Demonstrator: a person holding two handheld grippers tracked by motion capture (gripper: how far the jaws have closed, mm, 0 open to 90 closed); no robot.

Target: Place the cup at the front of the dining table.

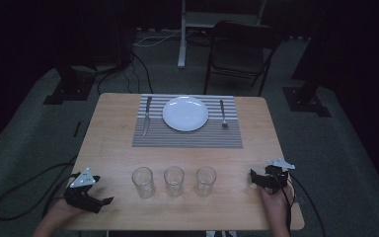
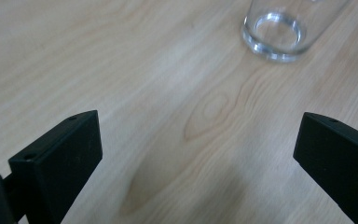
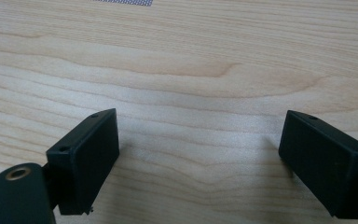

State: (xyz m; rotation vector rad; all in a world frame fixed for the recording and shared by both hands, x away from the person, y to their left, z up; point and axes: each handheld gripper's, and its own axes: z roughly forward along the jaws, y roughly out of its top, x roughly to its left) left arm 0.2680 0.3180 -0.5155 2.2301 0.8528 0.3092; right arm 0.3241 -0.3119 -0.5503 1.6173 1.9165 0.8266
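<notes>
Your left gripper point(image 1: 103, 201) rests near the front left corner of the table point(image 1: 113, 143), jaws spread wide and holding nothing; the left glass point(image 1: 142, 181) stands just ahead and to its right, not touching it. To take that glass well, square the jaws to its wall, come in low and level so both pads meet it below the rim, and close gently, since a thin clear tumbler will likely tip if nudged by one jaw first. Beyond it along the row stand the middle glass point(image 1: 173, 180) and the right glass point(image 1: 206, 179), each apart from its neighbour. Your right gripper point(image 1: 252, 177) sits just past the right glass, jaws likewise wide and empty, over bare wood. The left gripper view gives you the thick base of the left glass point(image 2: 273, 37) up close, ahead of the right-hand jaw. The high view adds the placemat point(image 1: 187, 138), plate point(image 1: 185, 113), knife point(image 1: 147, 116) and fork point(image 1: 223, 114) farther ahead; the right gripper view catches a corner of the placemat point(image 3: 123, 2).
</notes>
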